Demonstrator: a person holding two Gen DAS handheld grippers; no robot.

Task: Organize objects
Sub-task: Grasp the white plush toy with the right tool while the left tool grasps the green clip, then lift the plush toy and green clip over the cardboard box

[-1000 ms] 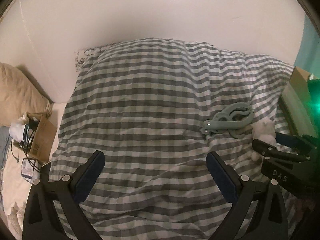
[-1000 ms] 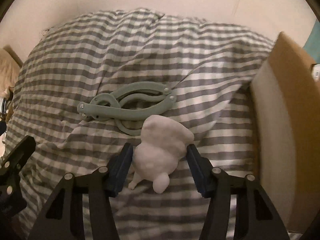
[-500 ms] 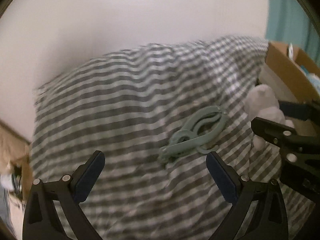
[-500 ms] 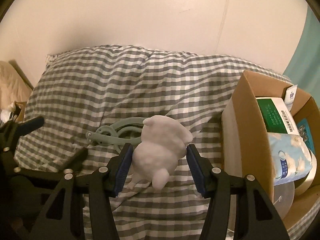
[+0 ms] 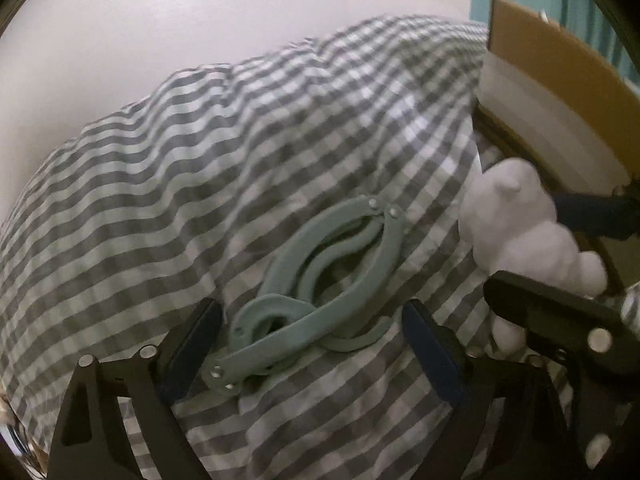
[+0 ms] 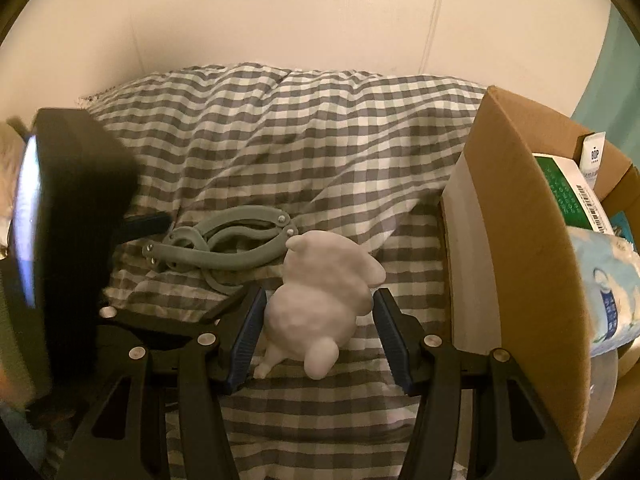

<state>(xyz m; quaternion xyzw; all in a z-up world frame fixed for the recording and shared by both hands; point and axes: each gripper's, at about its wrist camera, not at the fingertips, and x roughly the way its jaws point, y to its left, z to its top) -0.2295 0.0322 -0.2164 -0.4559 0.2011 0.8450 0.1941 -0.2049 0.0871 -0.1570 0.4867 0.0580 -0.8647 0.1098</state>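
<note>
While right tongs [image 6: 318, 330] clamp the white toy [image 6: 320, 304] beside the box [image 6: 520, 240], left tongs [image 5: 312, 344], narrowing, straddle the hanger [image 5: 320, 280].

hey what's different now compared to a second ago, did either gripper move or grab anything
The left gripper swung over and down to the green folding hanger. Its jaws have just been closing and now straddle the hanger's lower end, not yet pressing on it. The right gripper lifted a little, bringing the cardboard box into fuller view. It stays shut on the white soft toy. The hanger stays on the checked blanket.
</note>
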